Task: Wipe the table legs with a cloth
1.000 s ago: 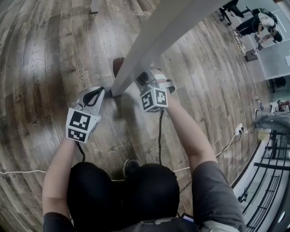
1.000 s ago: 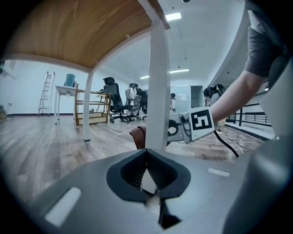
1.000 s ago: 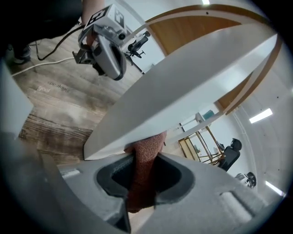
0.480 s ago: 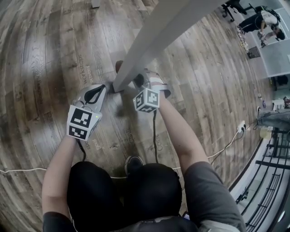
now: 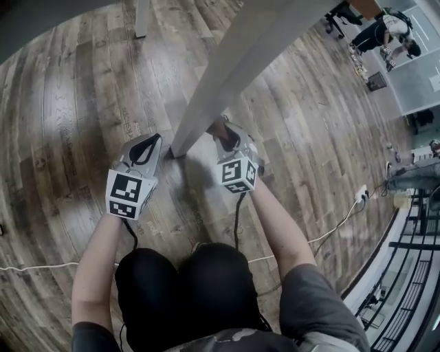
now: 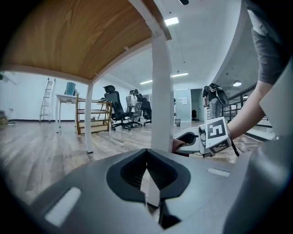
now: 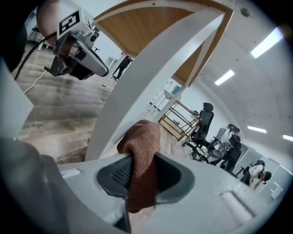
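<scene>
A white table leg (image 5: 227, 75) slants down to its foot on the wood floor (image 5: 82, 103). My right gripper (image 5: 221, 132) is shut on a reddish-brown cloth (image 5: 217, 126) and holds it against the leg's right side, just above the foot. In the right gripper view the cloth (image 7: 143, 146) bulges out between the jaws and touches the leg (image 7: 151, 87). My left gripper (image 5: 152, 141) sits low at the left of the foot, shut and empty. In the left gripper view the leg (image 6: 161, 91) stands straight ahead, with the right gripper (image 6: 185, 140) and the cloth (image 6: 176, 145) beside it.
A wooden tabletop underside (image 6: 78, 41) is overhead. A second white leg (image 5: 142, 17) stands farther off. A white cable (image 5: 41, 265) runs over the floor by my knees. Office chairs (image 6: 116, 107), a shelf (image 6: 94, 116) and a person (image 5: 388, 31) are in the distance.
The right gripper with the cloth has shifted a little along the leg's right side near the foot, toward me. The left gripper has stayed by the foot.
</scene>
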Action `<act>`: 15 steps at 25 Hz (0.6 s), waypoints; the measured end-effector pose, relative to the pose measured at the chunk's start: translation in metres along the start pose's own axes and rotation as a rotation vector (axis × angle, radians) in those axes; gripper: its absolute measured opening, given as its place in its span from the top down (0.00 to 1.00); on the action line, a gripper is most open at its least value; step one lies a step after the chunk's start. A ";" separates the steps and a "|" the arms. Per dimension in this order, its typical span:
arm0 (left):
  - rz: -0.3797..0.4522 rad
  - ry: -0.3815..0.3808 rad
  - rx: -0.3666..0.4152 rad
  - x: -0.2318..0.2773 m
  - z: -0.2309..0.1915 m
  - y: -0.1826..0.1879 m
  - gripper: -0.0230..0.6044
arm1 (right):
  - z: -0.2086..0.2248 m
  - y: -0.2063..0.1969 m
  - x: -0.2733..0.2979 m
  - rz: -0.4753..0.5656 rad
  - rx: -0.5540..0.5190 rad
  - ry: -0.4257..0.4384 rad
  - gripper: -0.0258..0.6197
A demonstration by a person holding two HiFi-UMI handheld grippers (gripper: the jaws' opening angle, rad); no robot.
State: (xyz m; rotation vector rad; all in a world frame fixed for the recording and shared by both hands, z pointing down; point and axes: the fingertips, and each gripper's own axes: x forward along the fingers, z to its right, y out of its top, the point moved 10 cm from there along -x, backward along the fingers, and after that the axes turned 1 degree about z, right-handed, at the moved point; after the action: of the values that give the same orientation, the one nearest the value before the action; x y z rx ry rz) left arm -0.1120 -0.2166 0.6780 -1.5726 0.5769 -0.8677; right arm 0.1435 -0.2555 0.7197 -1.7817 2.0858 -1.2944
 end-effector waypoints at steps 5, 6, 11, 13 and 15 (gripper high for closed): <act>-0.033 0.012 -0.088 -0.020 0.016 0.059 0.93 | 0.037 0.031 -0.044 -0.040 0.076 -0.021 0.82; -0.050 0.009 -0.096 -0.026 0.022 0.069 0.93 | 0.042 0.036 -0.055 -0.061 0.105 -0.031 0.82; -0.102 0.017 -0.136 -0.049 0.045 0.124 0.93 | 0.086 0.067 -0.107 -0.142 0.214 -0.080 0.82; -0.113 0.014 -0.164 -0.058 0.055 0.151 0.93 | 0.104 0.082 -0.130 -0.158 0.233 -0.081 0.82; -0.119 0.007 -0.175 -0.069 0.066 0.180 0.93 | 0.121 0.100 -0.155 -0.168 0.250 -0.072 0.82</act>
State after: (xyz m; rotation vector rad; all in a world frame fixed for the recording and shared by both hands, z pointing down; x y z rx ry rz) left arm -0.0827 -0.1573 0.4858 -1.7775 0.5809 -0.9327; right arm 0.1845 -0.1918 0.5126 -1.8914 1.6828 -1.4350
